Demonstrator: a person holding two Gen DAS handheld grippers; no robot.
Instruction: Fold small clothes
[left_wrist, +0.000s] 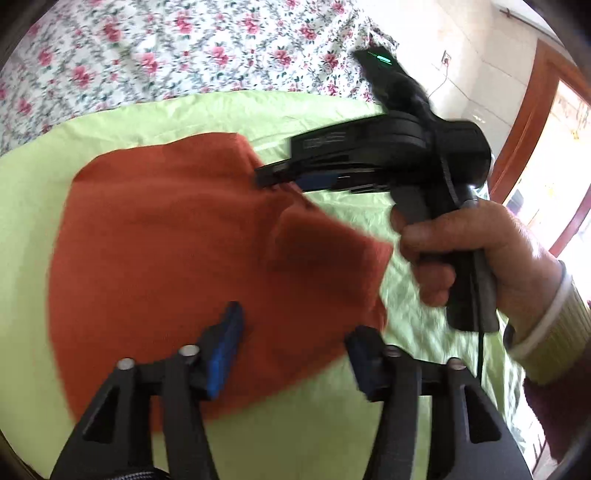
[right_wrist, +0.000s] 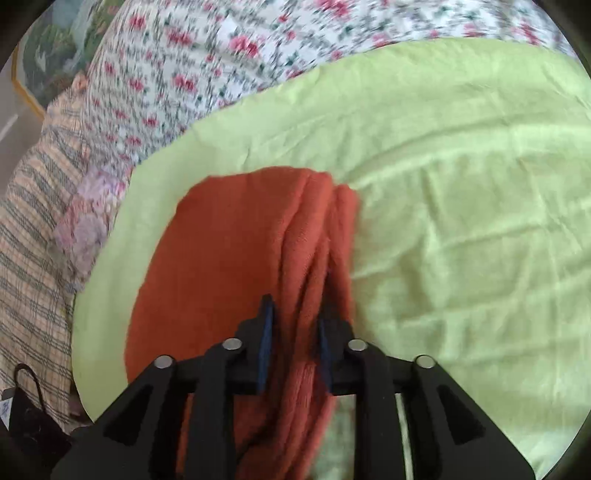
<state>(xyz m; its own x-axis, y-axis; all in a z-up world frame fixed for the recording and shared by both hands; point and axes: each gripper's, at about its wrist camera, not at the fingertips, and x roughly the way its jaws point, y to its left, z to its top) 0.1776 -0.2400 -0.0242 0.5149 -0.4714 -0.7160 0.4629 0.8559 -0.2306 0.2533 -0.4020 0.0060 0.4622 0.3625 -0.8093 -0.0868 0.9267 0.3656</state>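
A rust-orange knit garment (left_wrist: 166, 236) lies partly folded on a light green cloth (left_wrist: 295, 424). My left gripper (left_wrist: 291, 332) is open just above the garment's near edge, nothing between its blue pads (left_wrist: 225, 347). My right gripper (left_wrist: 266, 177) shows in the left wrist view, held by a hand, its fingers pinched on the garment's far right edge. In the right wrist view the right gripper (right_wrist: 295, 328) is shut on a bunched fold of the orange garment (right_wrist: 221, 258), which runs between the pads and hangs toward the camera.
A floral bedspread (left_wrist: 166, 48) lies beyond the green cloth (right_wrist: 461, 221). A plaid fabric (right_wrist: 33, 258) and a pale purple item (right_wrist: 85, 229) lie at the left. A black pouch (right_wrist: 22, 413) sits at the lower left. A wooden door frame (left_wrist: 524, 155) stands at the right.
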